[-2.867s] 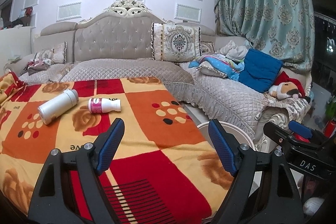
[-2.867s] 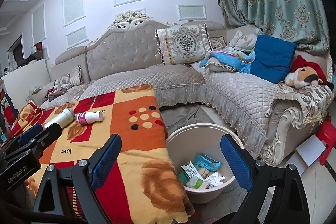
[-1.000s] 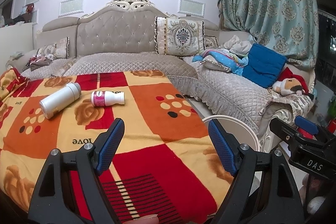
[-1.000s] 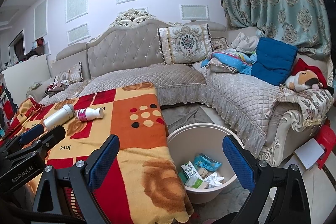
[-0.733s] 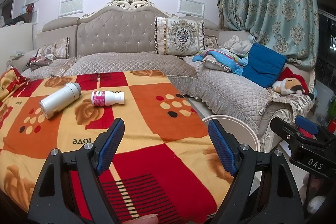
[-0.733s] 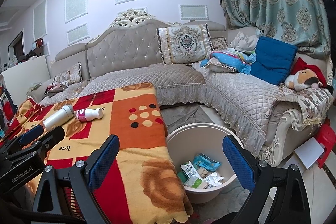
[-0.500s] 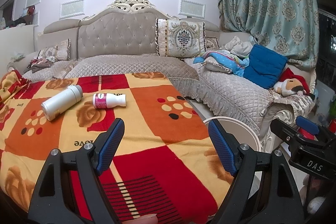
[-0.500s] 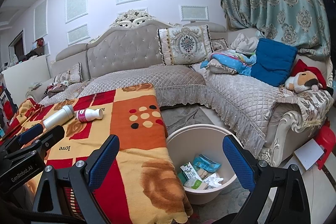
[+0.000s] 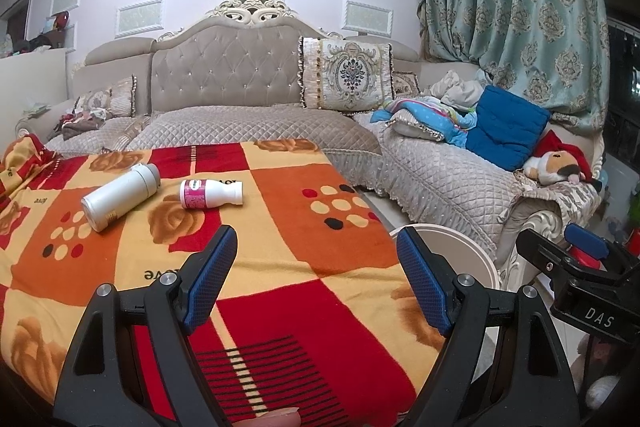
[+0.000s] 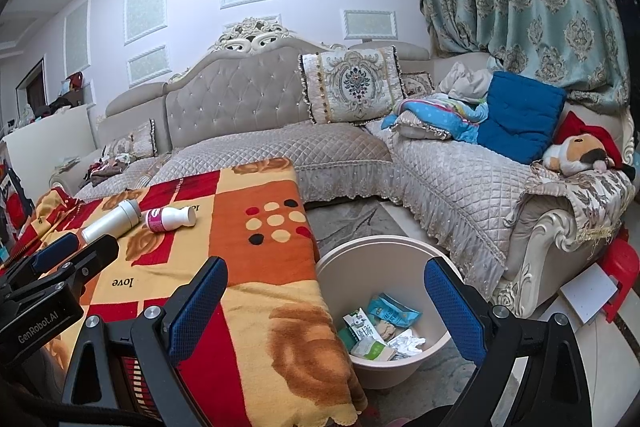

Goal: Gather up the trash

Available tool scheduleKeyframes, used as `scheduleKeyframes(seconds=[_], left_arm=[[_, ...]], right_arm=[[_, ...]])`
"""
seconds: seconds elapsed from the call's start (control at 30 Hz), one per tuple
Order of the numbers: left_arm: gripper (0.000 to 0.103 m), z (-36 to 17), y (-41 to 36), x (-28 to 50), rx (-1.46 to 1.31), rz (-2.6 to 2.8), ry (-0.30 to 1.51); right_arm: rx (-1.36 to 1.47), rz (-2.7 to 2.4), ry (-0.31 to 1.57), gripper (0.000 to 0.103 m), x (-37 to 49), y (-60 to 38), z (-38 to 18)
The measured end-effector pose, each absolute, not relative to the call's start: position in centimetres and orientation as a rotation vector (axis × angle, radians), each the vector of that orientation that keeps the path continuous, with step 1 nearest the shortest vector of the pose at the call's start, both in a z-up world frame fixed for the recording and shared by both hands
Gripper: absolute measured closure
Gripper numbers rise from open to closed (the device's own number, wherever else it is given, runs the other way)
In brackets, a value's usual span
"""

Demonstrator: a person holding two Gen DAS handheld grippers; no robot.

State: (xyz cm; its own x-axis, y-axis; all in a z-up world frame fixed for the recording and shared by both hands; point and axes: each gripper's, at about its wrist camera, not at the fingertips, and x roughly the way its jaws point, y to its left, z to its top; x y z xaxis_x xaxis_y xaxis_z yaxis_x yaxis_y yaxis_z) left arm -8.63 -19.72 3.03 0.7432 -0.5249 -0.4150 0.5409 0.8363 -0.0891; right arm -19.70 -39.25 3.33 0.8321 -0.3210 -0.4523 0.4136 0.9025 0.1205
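While nothing is gripped: both jaws spread wide, empty.
Left gripper (image 9: pixel 316 279): over the blanket (image 9: pixel 280 267), nearer the bottles.
Right gripper (image 10: pixel 326 307): over the blanket edge, beside the bin (image 10: pixel 400 247).
Pink bottle (image 9: pixel 210 193): ahead and left of the left jaws, well apart; on its side, long axis roughly crosswise, cap to the right.
White bottle (image 9: pixel 120 197): just left of the pink one, not quite touching; on its side, slanted, cap up-right toward the pink one.
Looks: pink label on a white body; the other plain white, larger.
Bin: on the floor off the blanket's right edge, wrappers and crumpled paper inside.
Likely next: left reach forward-left for the pink bottle, jaws across its width.
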Motion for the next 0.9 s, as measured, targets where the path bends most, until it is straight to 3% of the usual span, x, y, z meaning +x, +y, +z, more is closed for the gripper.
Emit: scheduleKeyframes(seconds=[0.9], left_arm=[[0.021,2.82,-19.5,-8.41,0.038,-0.581,0.46]], right_arm=[[0.224,-0.386,0.463,0.005,-19.33,-39.41,3.22]])
